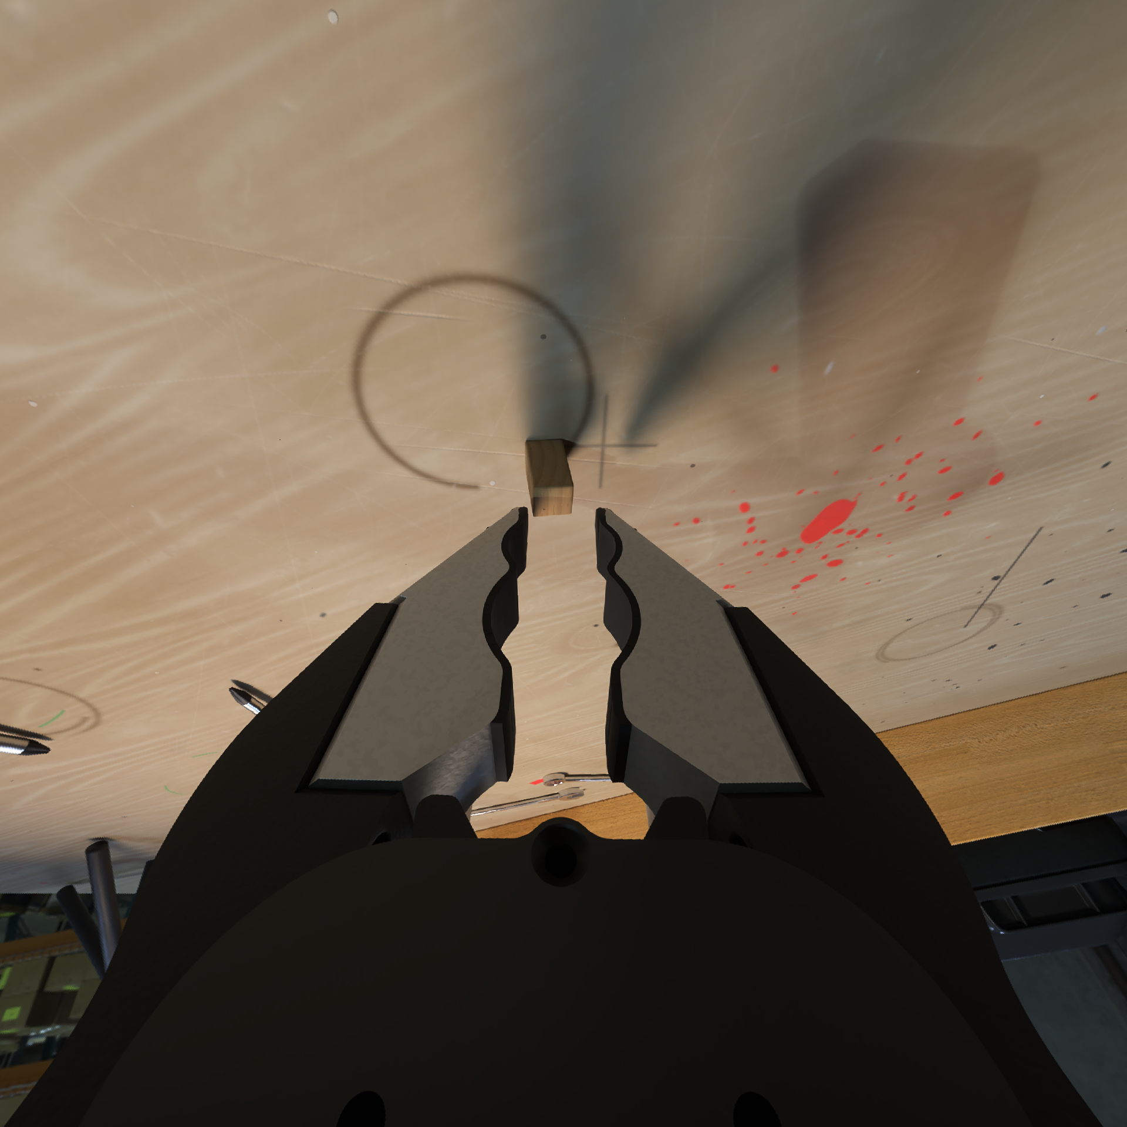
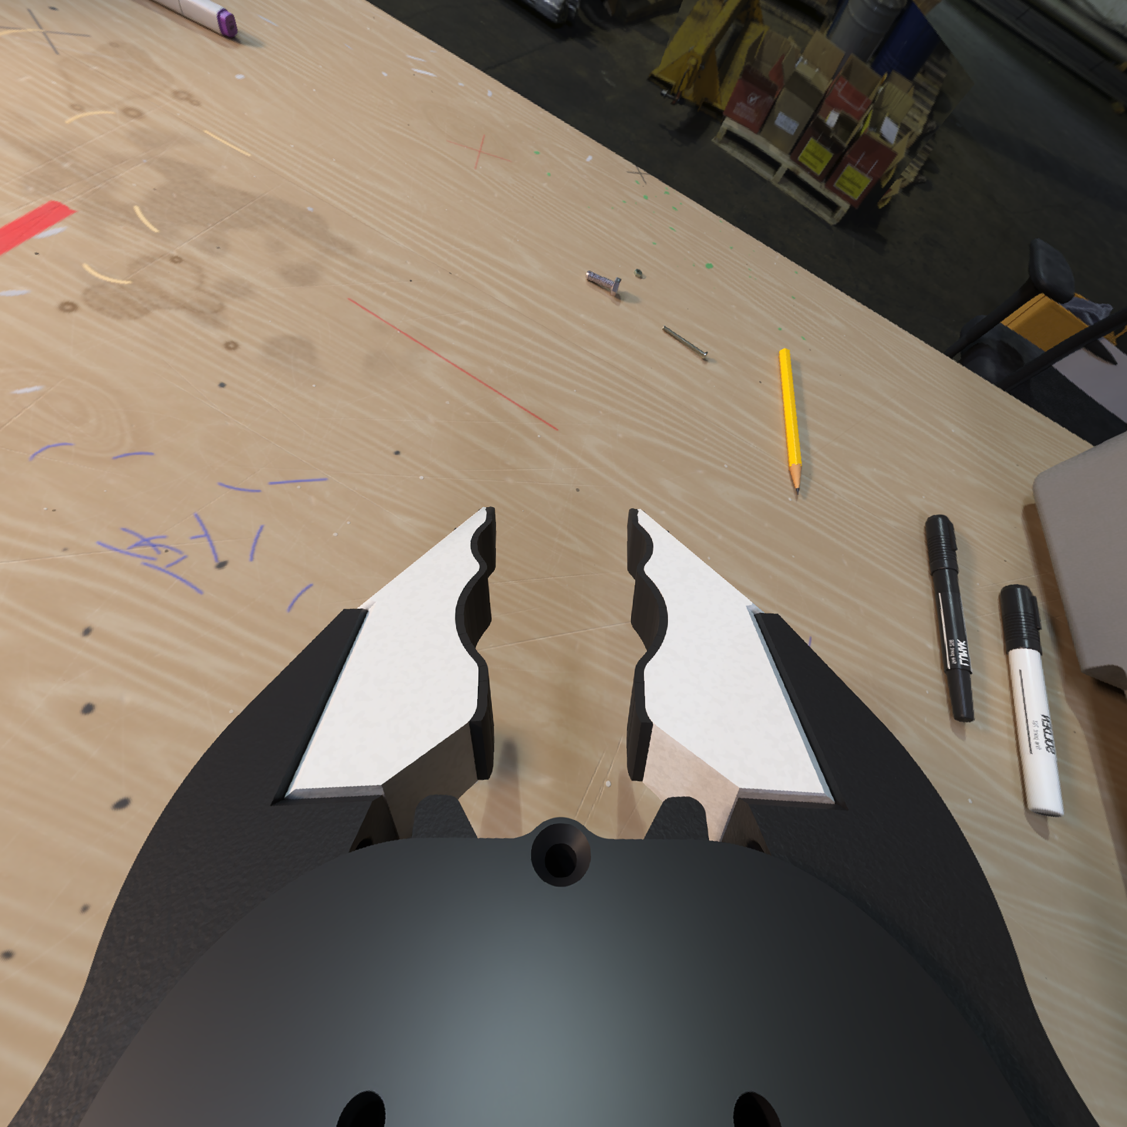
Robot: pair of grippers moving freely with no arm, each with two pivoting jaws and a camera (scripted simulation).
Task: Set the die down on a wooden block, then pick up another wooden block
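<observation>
1. At centre of the left wrist view: a wooden block (image 1: 550, 486), small, pale tan, oblong, with faint grain on its near end face and a darker top face; lying on the table (image 1: 244, 244) just past the tips of the left gripper (image 1: 561, 518), apart from both fingers.
2. Left jaws apart, empty; gap about as wide as the block.
3. Around the block: a dark ring stain (image 1: 472, 381) up and to the left, its rim passing right by the block; a thin pencilled cross (image 1: 604, 445) just to the right; red paint spatter (image 1: 826, 521) farther right; grey shadows fanning toward the top of the frame.
4. Lower centre of the right wrist view: right gripper (image 2: 561, 518), jaws apart, empty, over bare plywood.
5. Right side of that view: a yellow pencil (image 2: 790, 415), a black marker (image 2: 948, 616) and a white marker (image 2: 1030, 695) with black cap, side by side near the right edge.
6. Upper middle: a bolt (image 2: 604, 282) and a nail (image 2: 684, 343), close together.
7. Upper left corner: a purple-capped marker (image 2: 207, 11).
8. No die seen in either view.
</observation>
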